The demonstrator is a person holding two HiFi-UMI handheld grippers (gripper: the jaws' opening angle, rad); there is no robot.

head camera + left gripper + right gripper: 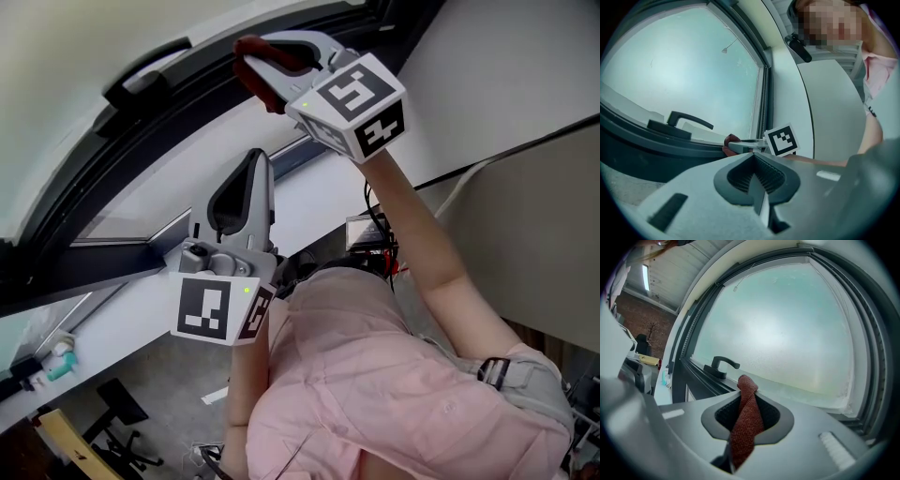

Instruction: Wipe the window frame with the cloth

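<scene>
A dark red cloth is clamped in my right gripper, which is raised to the dark window frame, with the cloth end touching it. In the right gripper view the cloth sticks out between the shut jaws, just below the black window handle and the frosted pane. My left gripper hangs lower, shut and empty, pointing up at the frame. From the left gripper view the cloth and the right gripper's marker cube lie ahead, beside the handle.
A white sill runs under the frame. A teal bottle stands at its left end. A black chair is on the floor below. Cables and a small device sit near the person's pink shirt.
</scene>
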